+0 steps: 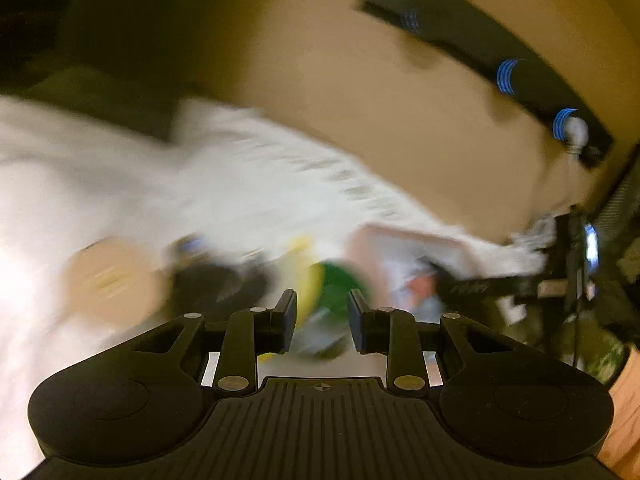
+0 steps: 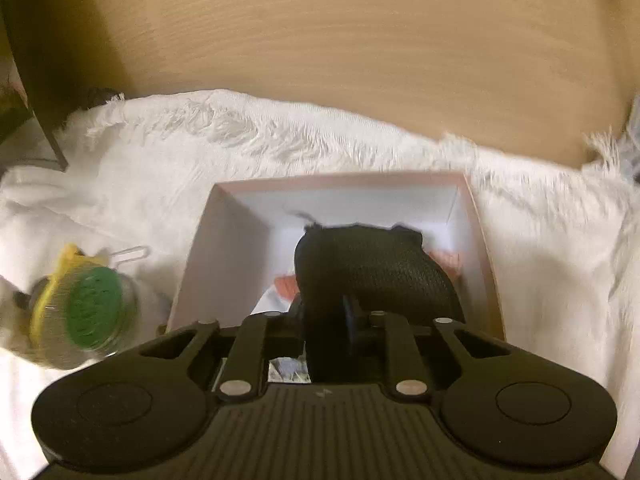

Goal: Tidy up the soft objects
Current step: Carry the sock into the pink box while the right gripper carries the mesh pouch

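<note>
white fringed cloth [image 2: 168, 168] is covering the surface in front of a wooden panel [image 2: 340, 52]. at the frame's centre the right gripper [image 2: 326, 320] is angling steeply down over the open pink box [image 2: 208, 248], its jaws clamping a black knitted soft item [image 2: 372, 264]. the left gripper [image 1: 322, 320] is tilting downward, jaws standing partly apart and empty, with a blurred green-and-yellow object [image 1: 336, 284] lying just beyond its tips.

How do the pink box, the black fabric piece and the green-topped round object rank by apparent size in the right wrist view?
1. pink box, largest.
2. black fabric piece, held in the right tool; it looks big partly because it is near the camera.
3. green-topped round object, smallest, blurred.
</note>
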`<state>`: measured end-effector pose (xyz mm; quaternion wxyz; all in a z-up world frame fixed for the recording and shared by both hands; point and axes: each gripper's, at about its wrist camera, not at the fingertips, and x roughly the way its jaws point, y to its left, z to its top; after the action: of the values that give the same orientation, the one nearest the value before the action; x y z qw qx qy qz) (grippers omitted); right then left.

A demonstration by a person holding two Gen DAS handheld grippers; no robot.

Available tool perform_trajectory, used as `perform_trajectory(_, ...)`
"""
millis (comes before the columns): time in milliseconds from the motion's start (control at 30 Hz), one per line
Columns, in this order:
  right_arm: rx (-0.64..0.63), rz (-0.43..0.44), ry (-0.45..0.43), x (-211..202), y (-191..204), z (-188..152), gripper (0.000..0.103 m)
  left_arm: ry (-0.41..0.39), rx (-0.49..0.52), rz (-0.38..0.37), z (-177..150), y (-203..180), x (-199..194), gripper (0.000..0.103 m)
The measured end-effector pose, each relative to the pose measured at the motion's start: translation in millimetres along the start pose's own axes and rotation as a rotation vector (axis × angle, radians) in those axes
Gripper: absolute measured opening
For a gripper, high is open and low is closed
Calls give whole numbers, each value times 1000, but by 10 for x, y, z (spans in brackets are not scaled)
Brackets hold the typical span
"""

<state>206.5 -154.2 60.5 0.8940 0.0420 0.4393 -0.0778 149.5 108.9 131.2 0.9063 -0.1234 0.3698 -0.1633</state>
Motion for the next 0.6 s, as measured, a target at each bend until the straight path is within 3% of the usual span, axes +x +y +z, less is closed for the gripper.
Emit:
perform_trajectory(100, -40, -30, -10, 45, 91, 18, 21, 27, -25, 91, -144, 200, -124, 30)
perform_trajectory(167, -85, -99, -12, 71, 139, 35, 21, 46, -28, 166, -218, 268, -161, 30)
perform_trajectory(267, -90, -199, 1, 113, 77, 17, 21, 53, -30, 187, -269, 326, -224, 30)
perform_trajectory(500, -144, -94, -3, -96, 154, -66, 32, 52, 12, 164, -251, 267, -271, 30)
perform_trajectory(600, -133, -74, -15, -244, 206, -61, 43, 49, 36, 136, -205, 256, -279, 30)
